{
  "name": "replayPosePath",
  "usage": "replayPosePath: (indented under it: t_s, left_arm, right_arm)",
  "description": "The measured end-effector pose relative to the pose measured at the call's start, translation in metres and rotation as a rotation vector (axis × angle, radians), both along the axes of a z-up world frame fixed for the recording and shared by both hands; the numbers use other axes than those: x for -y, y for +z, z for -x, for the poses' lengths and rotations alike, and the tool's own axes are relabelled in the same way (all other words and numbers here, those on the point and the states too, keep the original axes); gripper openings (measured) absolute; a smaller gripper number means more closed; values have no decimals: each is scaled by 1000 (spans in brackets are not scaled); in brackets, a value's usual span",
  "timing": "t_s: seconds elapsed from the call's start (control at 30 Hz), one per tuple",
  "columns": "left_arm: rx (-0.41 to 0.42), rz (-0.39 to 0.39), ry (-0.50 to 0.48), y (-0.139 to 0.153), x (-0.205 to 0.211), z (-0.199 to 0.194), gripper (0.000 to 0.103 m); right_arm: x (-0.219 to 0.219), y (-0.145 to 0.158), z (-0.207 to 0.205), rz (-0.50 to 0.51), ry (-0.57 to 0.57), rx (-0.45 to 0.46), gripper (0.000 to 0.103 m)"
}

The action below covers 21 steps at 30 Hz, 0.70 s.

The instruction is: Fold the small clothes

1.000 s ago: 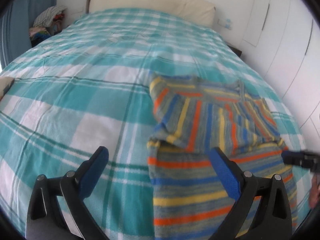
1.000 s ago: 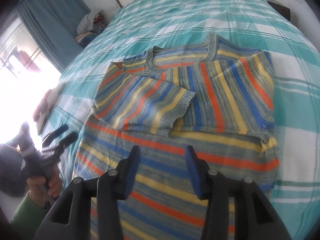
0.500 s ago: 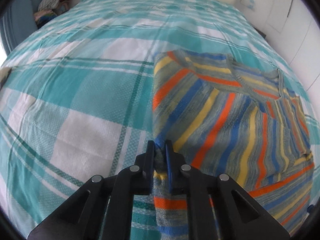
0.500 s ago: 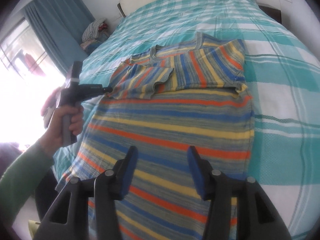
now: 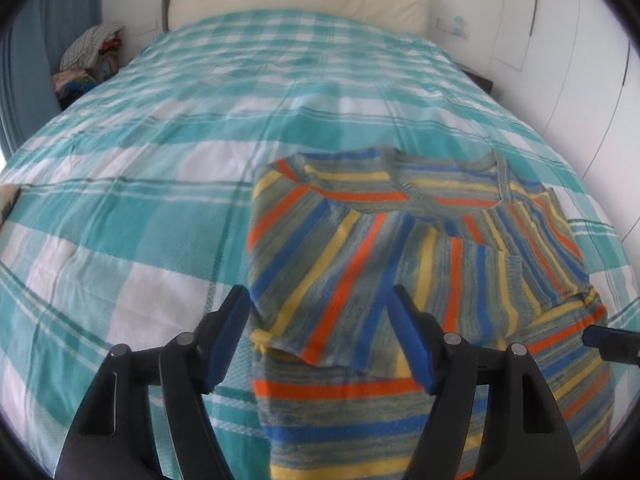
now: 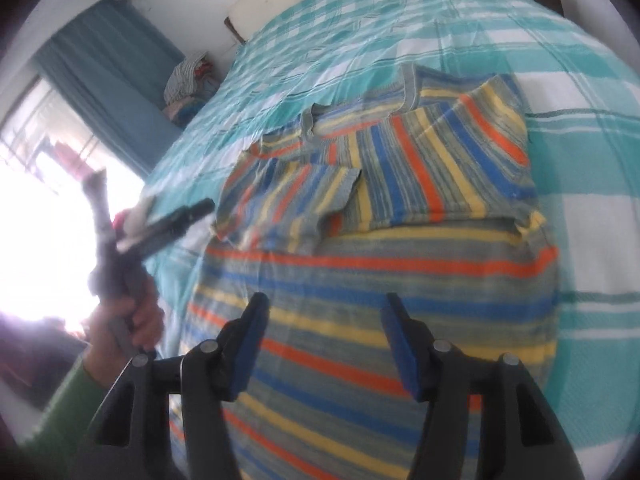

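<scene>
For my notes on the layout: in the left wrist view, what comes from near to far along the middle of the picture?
Open left gripper → striped knitted sweater → turquoise-and-white checked bedcover → cream pillow.

Striped knit sweater (image 5: pixel 420 264) flat on bed, both sleeves folded inward

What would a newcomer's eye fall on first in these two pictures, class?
First, the knitted sweater with orange, blue and yellow stripes, lying on the teal-and-white checked bedspread with both sleeves folded in across its chest. Next, the left gripper, its jaws opening, just above the folded sleeve's edge, and the right gripper, also opening, over the sweater's lower body.
</scene>
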State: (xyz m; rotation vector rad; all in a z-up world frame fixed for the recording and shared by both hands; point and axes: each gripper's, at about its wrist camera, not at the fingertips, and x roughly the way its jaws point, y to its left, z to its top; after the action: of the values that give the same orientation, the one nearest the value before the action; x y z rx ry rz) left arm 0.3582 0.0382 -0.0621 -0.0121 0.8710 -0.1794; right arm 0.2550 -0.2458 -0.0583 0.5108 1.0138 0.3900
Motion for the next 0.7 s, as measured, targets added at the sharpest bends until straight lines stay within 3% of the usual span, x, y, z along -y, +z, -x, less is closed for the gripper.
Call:
replayPosePath:
  t_s: [0.1, 0.17, 0.27, 0.4, 0.5, 0.63, 0.7]
  left_arm:
    - [-61, 13, 37, -23, -3, -6, 73]
    - [-62, 15, 63, -30, -9, -8, 75]
    - [-66, 59, 75, -36, -20, -6, 80]
    - [-37, 84, 56, -41, -22, -2, 87]
    - [-19, 69, 52, -42, -18, 1, 91]
    - [-15, 90, 56, -42, -23, 1, 91]
    - [-14, 102, 60, -41, -25, 2, 91]
  right_arm:
    - [-19, -15, -35, -44, 16, -17, 53]
    - [-33, -30, -50, -17, 25, -34, 47]
    - [-47, -50, -59, -68, 66, -114, 40]
    - [-41, -33, -59, -67, 102, -136, 40]
    - [-20, -9, -80, 13, -16, -56, 49]
    - [-11, -31, -118, 28, -60, -151, 52]
    - [-19, -43, -126, 8, -29, -182, 37]
